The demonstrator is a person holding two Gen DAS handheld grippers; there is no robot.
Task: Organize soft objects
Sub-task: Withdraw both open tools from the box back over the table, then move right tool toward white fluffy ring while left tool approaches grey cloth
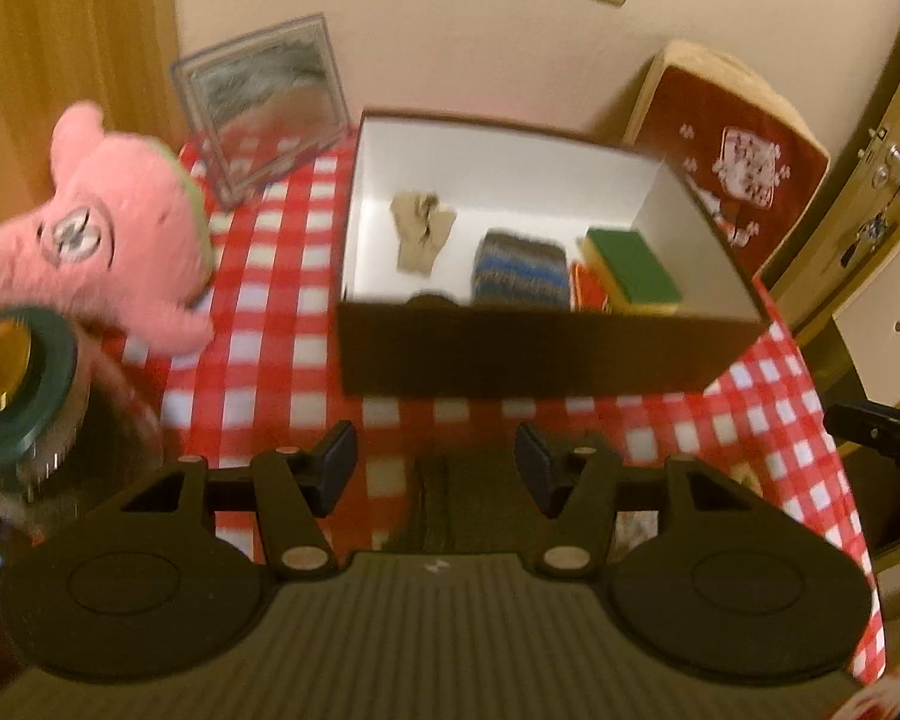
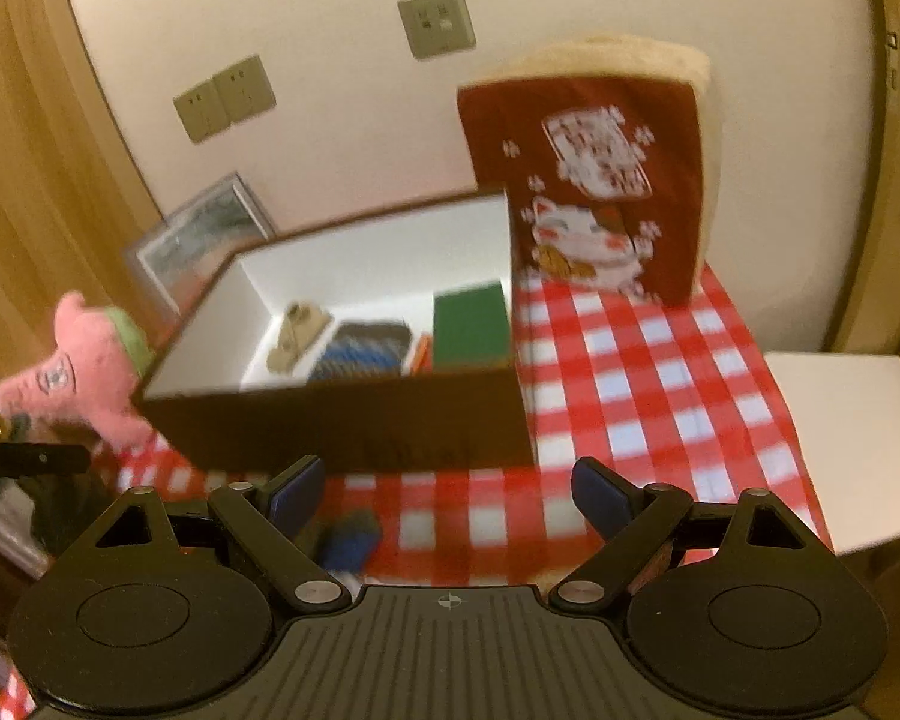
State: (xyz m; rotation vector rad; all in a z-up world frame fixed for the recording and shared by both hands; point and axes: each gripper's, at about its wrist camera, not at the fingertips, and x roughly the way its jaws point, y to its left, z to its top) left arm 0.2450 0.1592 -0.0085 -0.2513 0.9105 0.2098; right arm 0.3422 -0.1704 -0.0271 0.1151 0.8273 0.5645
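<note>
An open brown box [image 1: 510,354] [image 2: 342,426] with a white inside stands on the red-checked tablecloth. In it lie a beige cloth [image 1: 420,228] [image 2: 297,333], a blue-grey knitted piece [image 1: 519,270] [image 2: 363,351] and a green-and-yellow sponge [image 1: 630,267] [image 2: 471,324]. A pink plush toy [image 1: 120,228] [image 2: 84,375] sits left of the box. A red cushion with a lucky cat [image 1: 732,162] [image 2: 594,186] leans on the wall at its right. My left gripper [image 1: 435,456] hovers open before the box's front wall, nothing between its fingers. My right gripper [image 2: 447,480] is open wide and empty too.
A clear plastic frame [image 1: 264,102] [image 2: 201,234] leans on the wall behind the plush. A jar with a green lid [image 1: 12,384] stands at the near left. A small blue soft item [image 2: 354,534] lies by the right gripper's left finger. A white surface [image 2: 846,444] adjoins the table's right edge.
</note>
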